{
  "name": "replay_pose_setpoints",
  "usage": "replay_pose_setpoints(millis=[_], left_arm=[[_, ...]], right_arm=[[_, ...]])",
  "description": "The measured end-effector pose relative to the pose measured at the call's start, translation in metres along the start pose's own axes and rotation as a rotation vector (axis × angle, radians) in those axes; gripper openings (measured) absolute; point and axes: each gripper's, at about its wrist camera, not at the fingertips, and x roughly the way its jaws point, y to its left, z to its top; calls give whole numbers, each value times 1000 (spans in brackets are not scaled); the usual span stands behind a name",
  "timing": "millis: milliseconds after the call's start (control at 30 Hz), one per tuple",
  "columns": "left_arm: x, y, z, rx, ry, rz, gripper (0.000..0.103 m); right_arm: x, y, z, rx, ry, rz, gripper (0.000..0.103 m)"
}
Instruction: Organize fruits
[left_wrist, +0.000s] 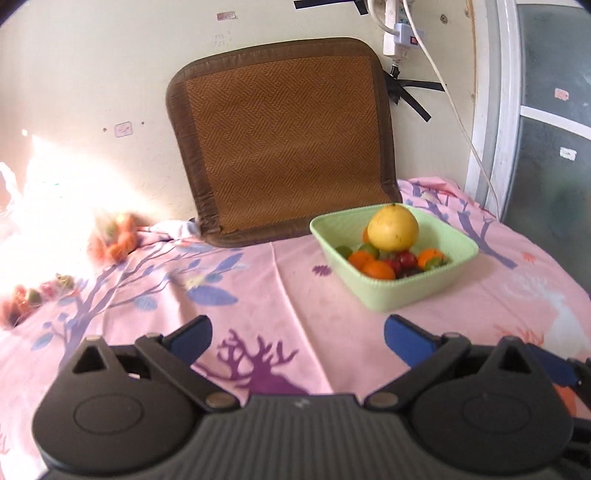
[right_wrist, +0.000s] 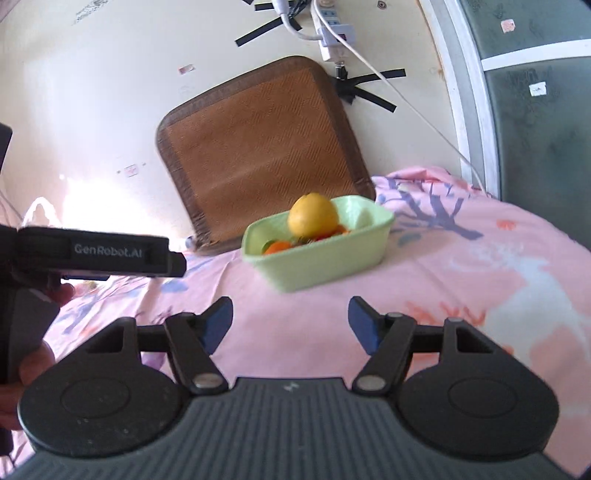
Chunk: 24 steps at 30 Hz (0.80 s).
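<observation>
Left wrist view: our left tongs (left_wrist: 297, 338) are spread wide, nothing between the blue pads, hovering over the pink printed cloth (left_wrist: 258, 295). The green basket (left_wrist: 391, 291) sits ahead and to the right of them, apart from the pads. In it we see a big yellow fruit (left_wrist: 394, 228) on top, oranges (left_wrist: 376, 268), dark red grapes (left_wrist: 402, 263) and a few green pieces. More loose fruit (left_wrist: 118, 240) lies far ahead-left by the wall, washed out by glare, so we can't tell the kinds beyond some orange ones. A woven brown mat (left_wrist: 280, 147) leans on the wall behind the basket.

Right wrist view: our right tongs (right_wrist: 290, 323) are also spread and empty. The basket (right_wrist: 321, 254) sits just ahead, slightly right of centre, not touching. The left tool body (right_wrist: 96, 253) comes in from the left side, well short of the basket.
</observation>
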Motion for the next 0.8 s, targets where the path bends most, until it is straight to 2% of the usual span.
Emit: replay_pose_setpoints(millis=[333,600,800], left_arm=[[-49,5,-30,-2,-44,50,103],[-64,9,-37,1,-80,88,103],[-65,12,-43,5,-77,106,103]], right_arm=[[-24,26,-10,-28,-38,24,74],[-31,32,-10,-32,-49,30,74],[-31,30,-11,-22,-42,27,75]])
